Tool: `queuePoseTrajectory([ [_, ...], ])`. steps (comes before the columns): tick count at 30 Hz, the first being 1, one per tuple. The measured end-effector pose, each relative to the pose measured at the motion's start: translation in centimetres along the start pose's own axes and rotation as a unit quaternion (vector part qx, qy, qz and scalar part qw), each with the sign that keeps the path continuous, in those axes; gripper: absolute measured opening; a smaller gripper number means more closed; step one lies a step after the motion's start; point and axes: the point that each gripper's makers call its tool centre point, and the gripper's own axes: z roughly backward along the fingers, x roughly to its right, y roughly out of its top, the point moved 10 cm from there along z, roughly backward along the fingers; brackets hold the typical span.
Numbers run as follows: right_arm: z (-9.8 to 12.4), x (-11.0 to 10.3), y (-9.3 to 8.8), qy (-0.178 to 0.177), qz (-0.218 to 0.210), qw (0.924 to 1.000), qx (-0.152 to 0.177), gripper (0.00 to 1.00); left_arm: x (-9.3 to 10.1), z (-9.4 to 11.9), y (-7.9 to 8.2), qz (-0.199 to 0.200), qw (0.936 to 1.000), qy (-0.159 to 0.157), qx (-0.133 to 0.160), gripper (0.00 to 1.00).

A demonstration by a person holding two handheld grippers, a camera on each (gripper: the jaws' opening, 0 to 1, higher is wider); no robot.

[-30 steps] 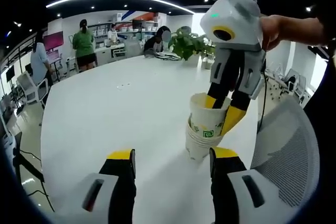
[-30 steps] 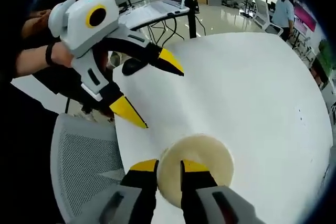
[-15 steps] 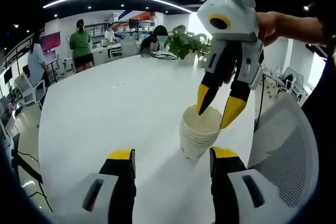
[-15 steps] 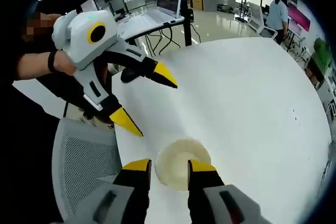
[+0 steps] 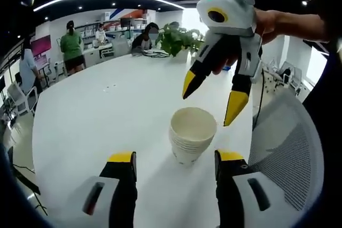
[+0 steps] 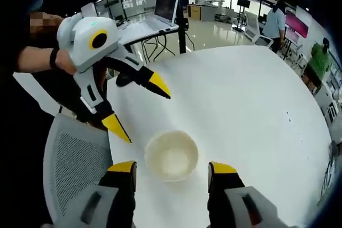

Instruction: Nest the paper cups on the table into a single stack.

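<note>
No text, label, brand, number or sign can be read in either view. The stack of paper cups shows plain off-white sides with no legible print, and the screens and wall panels far behind the tabletop are too small and blurred to read.

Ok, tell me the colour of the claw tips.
Yellow tips on both claws, clearest on the right claw in the left gripper view.

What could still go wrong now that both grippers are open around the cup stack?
1. The stack of paper cups stands near the table edge beside a mesh chair; a bump could tip it off.
2. The right gripper hangs open just above the rim; a careless withdrawal might catch it.
3. The left gripper is close beside the stack.
</note>
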Motion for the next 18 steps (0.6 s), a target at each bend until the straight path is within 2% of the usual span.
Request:
queuePoseTrajectory([
  [2, -0.5, 0.4, -0.8, -0.009, 0.000, 0.9999, -0.009, 0.55, 0.0, -0.7, -0.1, -0.009, 0.9999, -0.009, -0.008, 0.58],
  [3, -0.2, -0.4, -0.9, -0.012, 0.004, 0.9998, -0.015, 0.56, 0.0, -1.0, -0.1, -0.014, 0.9998, -0.012, -0.012, 0.58],
  [7, -1.3, -0.3, -2.1, -0.010, 0.021, 0.9993, -0.030, 0.59, 0.5, -2.2, -0.1, -0.029, 0.9989, -0.022, -0.029, 0.58],
  [10, -1.7, -0.2, -2.2, -0.008, 0.027, 0.9991, -0.030, 0.60, 1.0, -3.1, 0.2, -0.047, 0.9975, -0.032, -0.042, 0.58],
  [12, -2.4, 0.2, -2.6, -0.014, 0.032, 0.9990, -0.029, 0.60, 1.3, -3.7, 0.2, -0.067, 0.9952, -0.035, -0.061, 0.57],
  [18, -3.8, 0.2, -2.5, -0.017, 0.054, 0.9981, -0.024, 0.56, 1.3, -5.3, 0.4, -0.082, 0.9932, -0.050, -0.066, 0.58],
])
